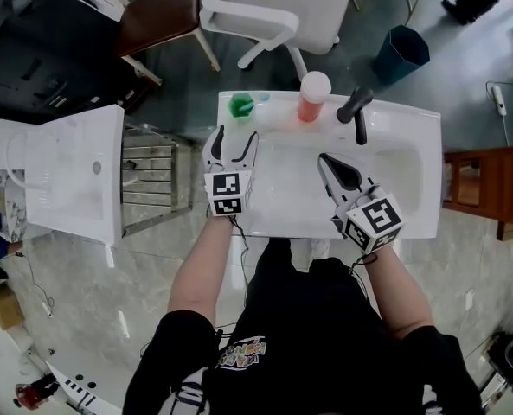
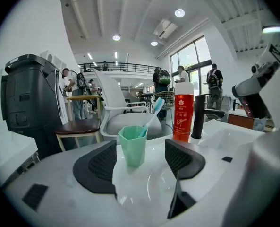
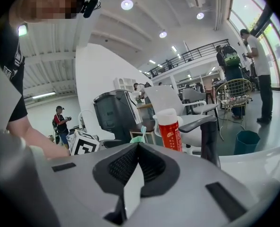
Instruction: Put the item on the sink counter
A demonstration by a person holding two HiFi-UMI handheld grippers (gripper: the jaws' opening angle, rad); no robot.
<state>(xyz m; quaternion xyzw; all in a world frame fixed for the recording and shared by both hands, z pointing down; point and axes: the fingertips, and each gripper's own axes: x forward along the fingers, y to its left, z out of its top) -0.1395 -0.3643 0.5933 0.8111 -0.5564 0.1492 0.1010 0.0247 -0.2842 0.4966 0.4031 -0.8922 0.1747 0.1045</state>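
Observation:
A green cup (image 1: 241,105) holding a light blue toothbrush (image 2: 154,111) stands on the back left corner of the white sink's counter (image 1: 412,119). An orange-red bottle (image 1: 312,96) with a white cap stands to the cup's right, beside the black faucet (image 1: 355,109). My left gripper (image 1: 237,143) hovers over the basin just short of the cup (image 2: 132,145), open, with nothing between its jaws. My right gripper (image 1: 334,169) is over the middle of the basin, shut and holding nothing. From it I see the bottle (image 3: 169,129) and faucet (image 3: 208,136) ahead.
Behind the sink are a white office chair (image 1: 282,7), a brown-seated chair (image 1: 157,15) and a teal bin (image 1: 401,52). A second white sink unit (image 1: 74,175) stands to the left and a wooden stand (image 1: 481,188) to the right. Several people are far off.

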